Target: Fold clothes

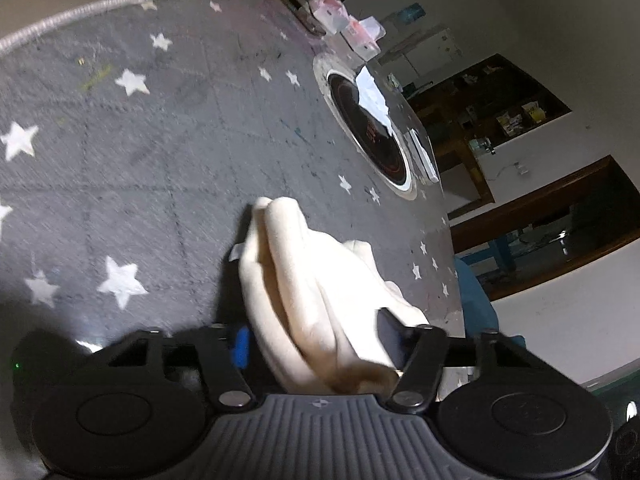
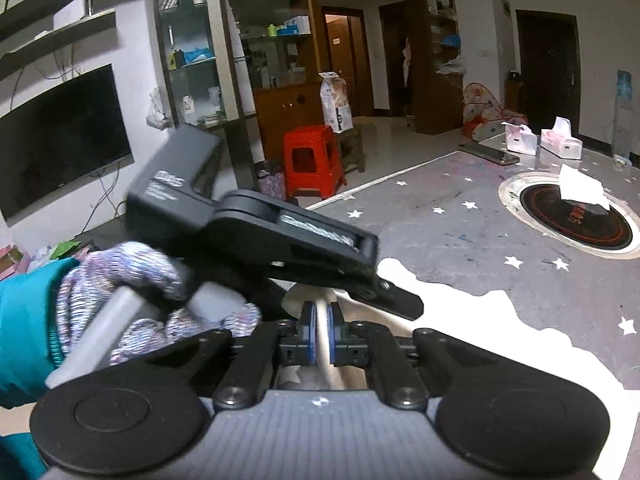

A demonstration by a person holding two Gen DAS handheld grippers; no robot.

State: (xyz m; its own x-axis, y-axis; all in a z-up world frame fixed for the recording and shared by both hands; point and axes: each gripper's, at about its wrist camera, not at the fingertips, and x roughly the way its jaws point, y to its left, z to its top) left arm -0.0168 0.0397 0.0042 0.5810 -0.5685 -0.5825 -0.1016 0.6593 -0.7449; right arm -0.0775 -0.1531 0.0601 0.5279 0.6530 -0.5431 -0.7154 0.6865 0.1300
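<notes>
Now, the right tool (image 2: 321,334) is clenched on a thin fold of the cream garment (image 2: 472,320), pinched between its blue pads (image 2: 307,332). Ahead of the left tool (image 1: 316,340) a bunched ridge of the same garment (image 1: 304,280) lies between half-spread fingers; the black finger (image 1: 390,336) at right rests against the cloth, but whether the pads truly press cannot be told. The garment lies on the grey star-printed worktop (image 1: 140,140), spreading from just ahead of both tools toward the round inset hotplate (image 2: 576,220). In the right view the left tool (image 2: 400,300) crosses just above the right tool's tips, held by a gloved hand (image 2: 120,276). Risks, as a judgement: the two tools stand close enough to collide; a partial left grip could let the bundle slip and leave the fold skewed; a thin pinch may pull free under tension. White lettering on the left tool's housing (image 2: 172,188) is too blurred to read, as are the red marks on the hotplate.
</notes>
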